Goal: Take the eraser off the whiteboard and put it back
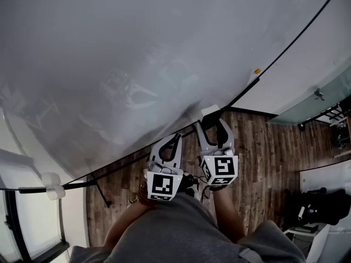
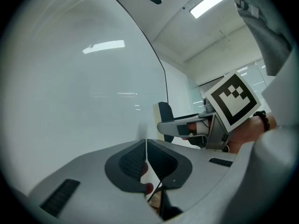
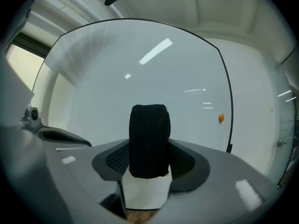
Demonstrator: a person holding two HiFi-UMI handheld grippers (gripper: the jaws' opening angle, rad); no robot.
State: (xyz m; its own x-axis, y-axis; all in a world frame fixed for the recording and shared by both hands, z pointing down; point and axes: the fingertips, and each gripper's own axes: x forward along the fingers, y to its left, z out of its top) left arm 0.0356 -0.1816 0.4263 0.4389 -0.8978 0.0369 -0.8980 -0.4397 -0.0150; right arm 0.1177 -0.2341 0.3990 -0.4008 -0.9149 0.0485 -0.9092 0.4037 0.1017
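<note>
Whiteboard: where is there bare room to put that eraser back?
Nearly the whole whiteboard is bare: the stretch ahead of the eraser, from its left edge across to the orange dot by the right edge. It is crowded only low down, where the right hand-held gripper grips the eraser and the left hand-held gripper sits shut beside it.
</note>
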